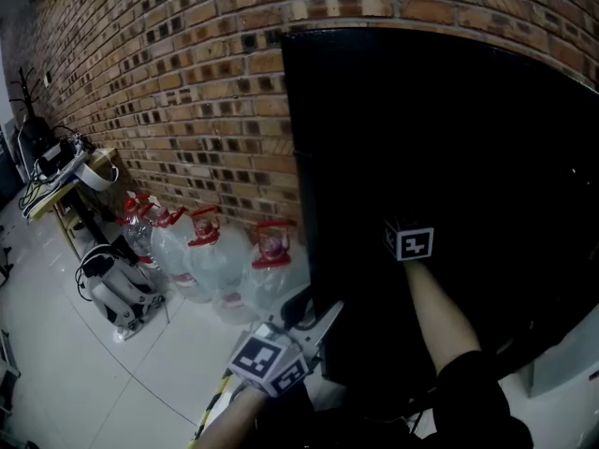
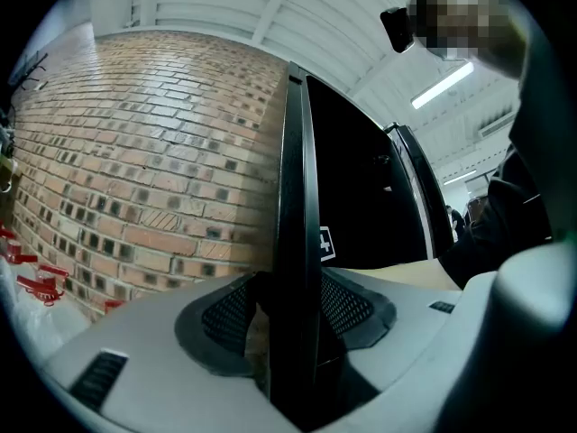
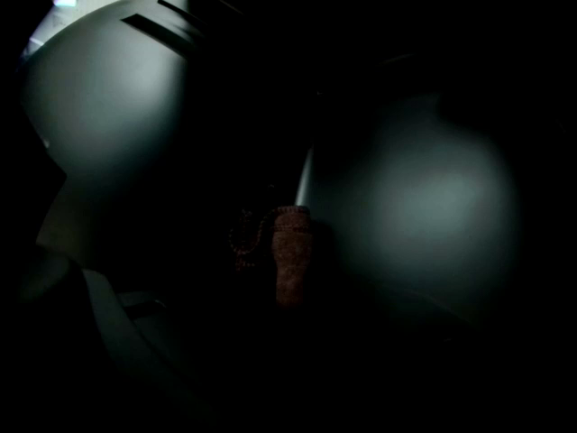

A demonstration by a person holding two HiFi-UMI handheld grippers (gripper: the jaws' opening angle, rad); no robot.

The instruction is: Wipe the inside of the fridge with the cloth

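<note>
Two hand-held claws at a tall black fridge [image 1: 449,157], cloth in the right one.

Right claw [image 3: 293,242]: jaws pinched on a small reddish-brown, coarse-textured cloth [image 3: 290,262]. The cloth stands as a narrow upright fold right at the jaw tips, and the surroundings are too dark to make out. In the head view this claw [image 1: 410,242] is reached into the fridge's black mass, with only its marker cube showing.
Left claw [image 2: 290,318] [image 1: 323,318]: jaws clamped on the thin black fridge door edge [image 2: 297,197], one mesh pad on each side of it.
Left of and beyond the left claw: four clear plastic water jugs with red caps and handles [image 1: 215,251], in a row on the pale floor [image 1: 75,382]; contents cannot be told.
Directly behind the jugs: red-brown brick wall [image 1: 168,82], running up past the fridge.
</note>
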